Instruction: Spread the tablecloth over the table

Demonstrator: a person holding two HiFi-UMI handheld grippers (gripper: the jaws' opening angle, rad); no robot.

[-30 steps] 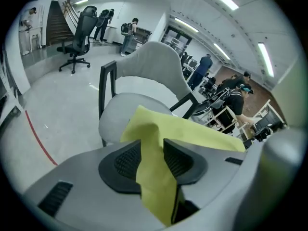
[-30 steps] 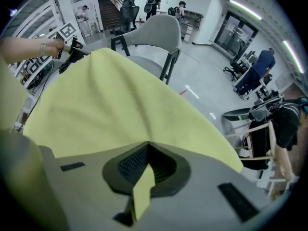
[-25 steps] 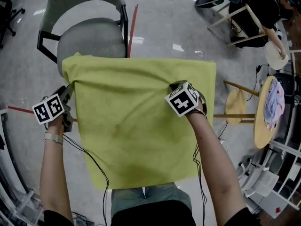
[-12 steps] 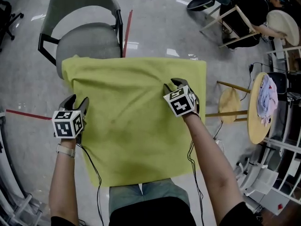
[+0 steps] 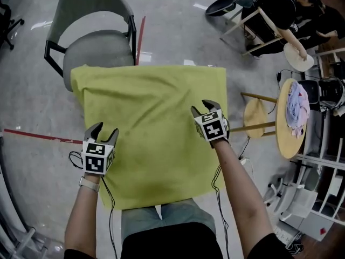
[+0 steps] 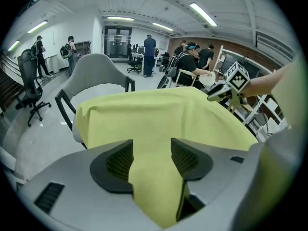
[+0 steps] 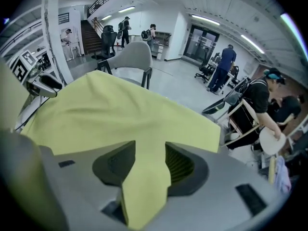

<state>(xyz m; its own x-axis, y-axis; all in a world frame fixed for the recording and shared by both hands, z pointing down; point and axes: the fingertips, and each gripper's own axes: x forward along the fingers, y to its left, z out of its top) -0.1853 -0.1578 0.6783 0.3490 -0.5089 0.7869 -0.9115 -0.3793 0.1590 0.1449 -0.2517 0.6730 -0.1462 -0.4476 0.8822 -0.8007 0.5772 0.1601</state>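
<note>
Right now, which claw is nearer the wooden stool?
Right. The right claw is over the tablecloth edge beside the stool; the left claw, at the opposite edge. Both have just been opening, tablecloth loose between their jaws.

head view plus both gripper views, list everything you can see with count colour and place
tablecloth: one, yellow-green, spread flat in the middle
chair: one, grey with black frame, at the cloth's far edge
tape strips: two, red, on the floor left of and beyond the cloth
stool: one, pale wood, right of the cloth
round table: one, pale wood, far right, pale clothes piled on it
bystanders: several, dark clothes, one top right, others far off in the gripper views
left gripper: one, grey, at the cloth's left edge, jaws apart, just been opening, cloth in the gap unpinched
right gripper: one, grey, over the cloth's right part, jaws likewise just opened round unpinched cloth
forearms: two, bare, bottom
</note>
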